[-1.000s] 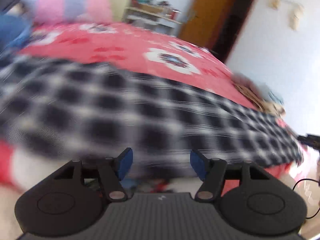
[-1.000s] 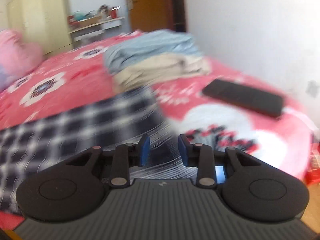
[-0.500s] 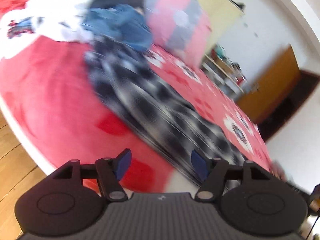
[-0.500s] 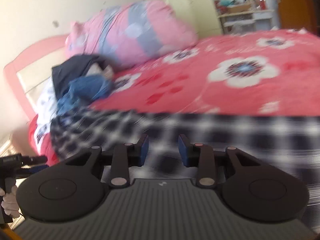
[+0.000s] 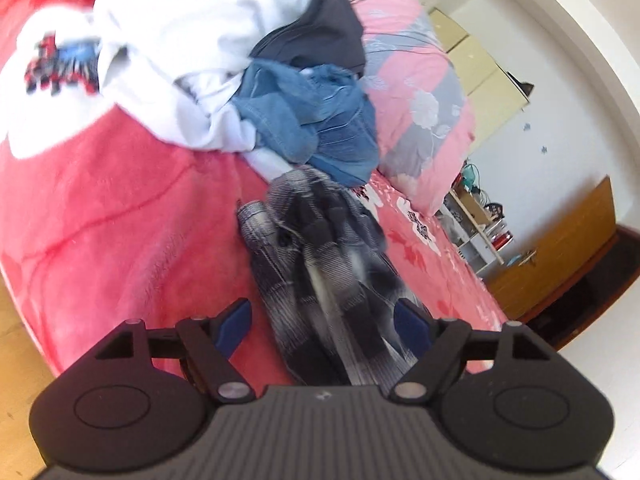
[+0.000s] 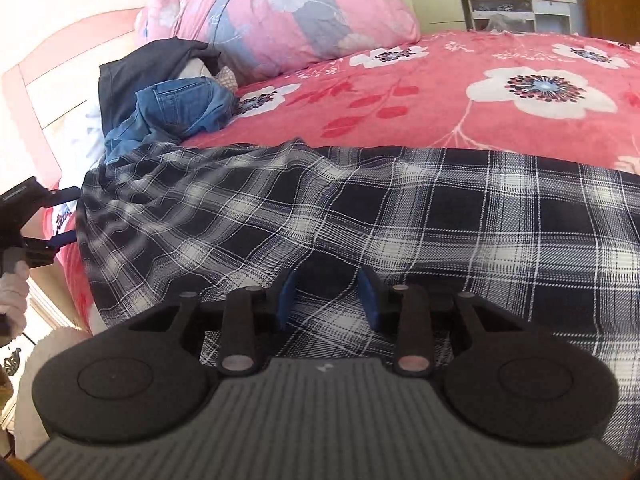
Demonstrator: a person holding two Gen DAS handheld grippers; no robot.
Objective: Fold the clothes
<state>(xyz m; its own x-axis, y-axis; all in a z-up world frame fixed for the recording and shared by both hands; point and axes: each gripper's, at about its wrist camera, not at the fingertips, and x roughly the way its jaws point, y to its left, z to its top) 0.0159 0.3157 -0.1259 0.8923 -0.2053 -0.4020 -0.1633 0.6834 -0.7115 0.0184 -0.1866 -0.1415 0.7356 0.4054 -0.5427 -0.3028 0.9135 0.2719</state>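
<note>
We spread a soft, light plaid shirt along the near edge of the red floral bedspread, its long axis running left to right. Our left gripper is opening around one end; our right gripper, parting slightly, hovers mid-hem, pinching nothing. Corners look like the best holds.

The bed wears a red cover with white flowers. The black-and-white checked garment lies spread across its near edge. At ten o'clock from it a heap rests on the cover: blue jeans, a dark garment, white clothing. A pink pillow lies at twelve o'clock.
</note>
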